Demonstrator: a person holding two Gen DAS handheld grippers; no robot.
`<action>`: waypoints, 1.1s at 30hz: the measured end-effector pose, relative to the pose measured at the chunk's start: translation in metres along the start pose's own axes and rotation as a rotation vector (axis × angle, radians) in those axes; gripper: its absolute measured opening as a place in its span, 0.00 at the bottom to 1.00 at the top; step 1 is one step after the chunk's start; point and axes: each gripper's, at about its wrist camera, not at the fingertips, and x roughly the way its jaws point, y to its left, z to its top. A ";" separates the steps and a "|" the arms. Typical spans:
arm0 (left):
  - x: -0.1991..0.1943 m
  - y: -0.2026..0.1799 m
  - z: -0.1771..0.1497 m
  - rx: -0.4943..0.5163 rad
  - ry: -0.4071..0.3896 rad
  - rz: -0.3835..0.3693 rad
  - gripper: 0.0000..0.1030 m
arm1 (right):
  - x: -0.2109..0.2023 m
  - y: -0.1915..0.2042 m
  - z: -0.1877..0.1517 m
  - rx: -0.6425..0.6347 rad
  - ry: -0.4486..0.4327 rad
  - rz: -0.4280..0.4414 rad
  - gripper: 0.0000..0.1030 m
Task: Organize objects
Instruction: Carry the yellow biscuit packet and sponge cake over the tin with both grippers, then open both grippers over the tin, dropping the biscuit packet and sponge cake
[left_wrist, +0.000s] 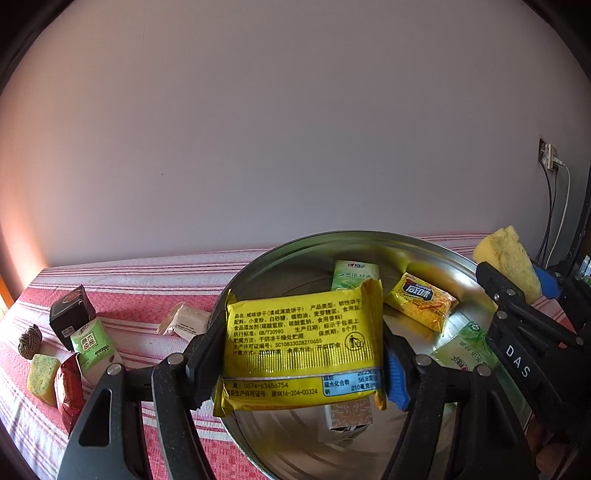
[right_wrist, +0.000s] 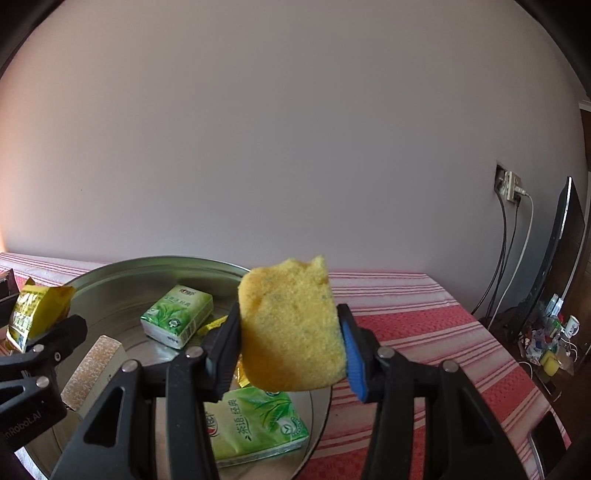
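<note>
Left tongs (left_wrist: 303, 365) grip yellow cracker pack (left_wrist: 301, 347), right tongs (right_wrist: 291, 350) grip sponge (right_wrist: 291, 328), both over metal basin (left_wrist: 280, 247); five items inside, six left on surface (left_wrist: 140, 295).

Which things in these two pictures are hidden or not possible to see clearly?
- Left wrist view: the yellow biscuit pack in the left gripper covers the middle of the metal basin and most of a patterned box.
- Right wrist view: the yellow sponge in the right gripper hides part of a small yellow packet behind it.
- Right wrist view: the small items on the floor are too small to name.
</note>
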 end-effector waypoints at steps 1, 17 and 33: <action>0.001 0.001 0.000 -0.002 0.002 0.001 0.71 | 0.001 0.002 -0.001 -0.004 0.007 0.008 0.48; -0.007 -0.010 0.001 0.023 -0.015 0.005 0.83 | 0.012 -0.001 -0.002 0.005 0.030 0.110 0.74; -0.047 0.061 0.006 -0.146 -0.189 0.160 0.99 | 0.000 -0.068 0.004 0.369 -0.111 0.052 1.00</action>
